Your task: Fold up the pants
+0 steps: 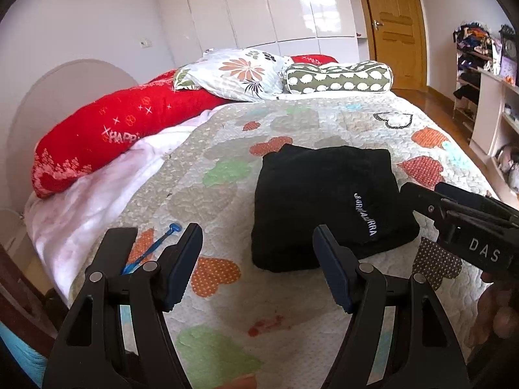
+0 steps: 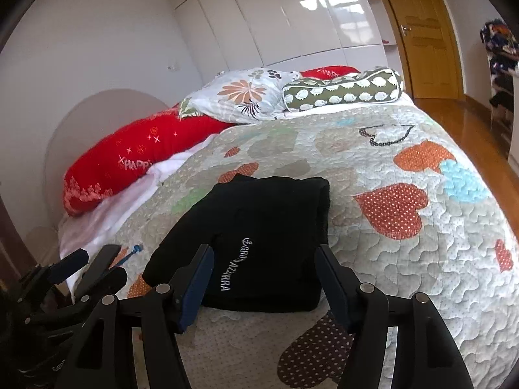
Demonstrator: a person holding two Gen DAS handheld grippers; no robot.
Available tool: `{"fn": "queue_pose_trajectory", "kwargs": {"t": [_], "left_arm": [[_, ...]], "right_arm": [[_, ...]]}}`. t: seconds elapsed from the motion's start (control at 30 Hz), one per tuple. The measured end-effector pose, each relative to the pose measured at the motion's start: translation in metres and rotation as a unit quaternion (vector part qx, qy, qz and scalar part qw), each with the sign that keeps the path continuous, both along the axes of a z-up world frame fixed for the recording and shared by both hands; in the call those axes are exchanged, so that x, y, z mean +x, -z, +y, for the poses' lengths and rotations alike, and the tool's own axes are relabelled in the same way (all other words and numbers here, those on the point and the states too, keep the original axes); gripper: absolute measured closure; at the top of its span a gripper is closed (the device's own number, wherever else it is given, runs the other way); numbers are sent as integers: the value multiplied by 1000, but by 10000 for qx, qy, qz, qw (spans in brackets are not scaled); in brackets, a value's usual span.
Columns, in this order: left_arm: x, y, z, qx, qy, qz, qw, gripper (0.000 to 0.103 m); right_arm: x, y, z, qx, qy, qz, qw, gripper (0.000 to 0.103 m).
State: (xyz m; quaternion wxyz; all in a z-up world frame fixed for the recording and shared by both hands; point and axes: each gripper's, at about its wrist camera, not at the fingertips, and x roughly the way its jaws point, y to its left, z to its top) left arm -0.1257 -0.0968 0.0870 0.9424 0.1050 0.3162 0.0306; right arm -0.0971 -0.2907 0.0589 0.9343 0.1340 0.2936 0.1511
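- Left gripper [image 1: 256,265]: fingers spread apart, empty, hanging over the quilt beside the pants.
- Right gripper [image 2: 264,283]: fingers released, nothing between them, at the bundle's near edge.
- Black pants [image 2: 259,243] lie folded into a compact square on the bed [image 2: 421,259].
- Likely soft, light, floppy; best pinched at a thick folded edge.

We see black pants [image 2: 259,236] of soft matt cloth with stitched white lettering, lying on a quilted, puckered cloth bedspread [image 2: 405,259]. The wardrobe doors [image 1: 279,6] are glossy white; the door [image 1: 395,26] is varnished wood. The red pillow [image 1: 107,142] looks plush.
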Motion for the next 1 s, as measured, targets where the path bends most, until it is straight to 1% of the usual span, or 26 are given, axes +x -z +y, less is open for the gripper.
{"fn": "queue_pose_trajectory", "kwargs": {"t": [0.1, 0.17, 0.27, 0.37, 0.5, 0.73, 0.93, 1.0], "left_arm": [[3, 2, -15, 149, -50, 17, 9999, 32], [5, 3, -24, 262, -34, 27, 9996, 32], [7, 6, -36, 448, -24, 82, 9990, 32], [11, 7, -42, 554, -50, 107, 9984, 32], [16, 7, -41, 462, -125, 94, 9988, 32], [24, 5, -28, 342, -50, 66, 9994, 32], [20, -3, -7, 2, 115, -240, 9996, 32], [17, -5, -3, -51, 184, -358, 9992, 32]], "right_arm": [[1, 0, -12, 8, 92, -75, 9999, 40], [2, -1, -22, 117, 198, -97, 9997, 39], [4, -1, -33, 201, 227, -141, 9994, 36], [7, 3, -38, 211, 215, -98, 9995, 35], [10, 6, -40, 180, 177, -43, 9997, 35], [11, 3, -32, -10, 157, -107, 9998, 35], [2, -9, -26, -175, 314, -173, 9992, 35], [-5, -16, -21, -202, 312, -218, 9991, 35]]}}
